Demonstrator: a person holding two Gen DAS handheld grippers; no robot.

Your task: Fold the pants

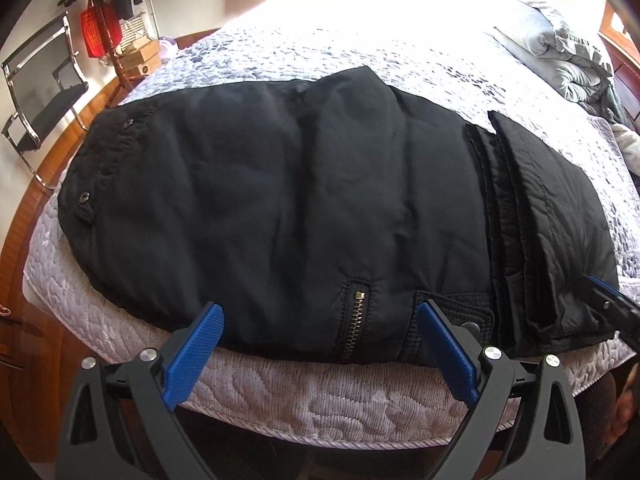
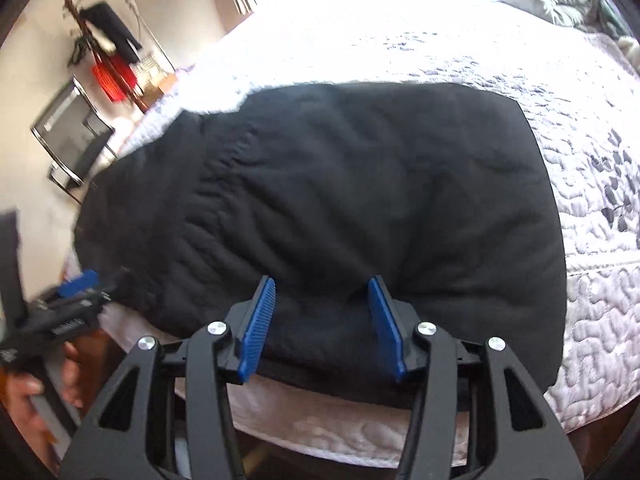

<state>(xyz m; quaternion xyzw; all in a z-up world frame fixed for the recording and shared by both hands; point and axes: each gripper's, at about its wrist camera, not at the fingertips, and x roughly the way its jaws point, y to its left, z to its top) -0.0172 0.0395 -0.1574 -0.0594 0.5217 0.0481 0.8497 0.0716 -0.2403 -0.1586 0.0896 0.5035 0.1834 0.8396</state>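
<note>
Black padded pants [image 1: 280, 200], folded, on quilted bed [image 1: 320, 400]; brass zipper [image 1: 354, 320] at 6 o'clock. Left gripper [image 1: 320, 316], right gripper [image 2: 322, 292]: jaws apart, empty.

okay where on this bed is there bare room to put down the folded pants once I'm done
Free: the quilted bedspread beyond the black pants, up to the bunched grey comforter at the far right, and the strip right of the pants. Crowded: the near edge, where the pants and both open grippers, left and right, sit.
</note>
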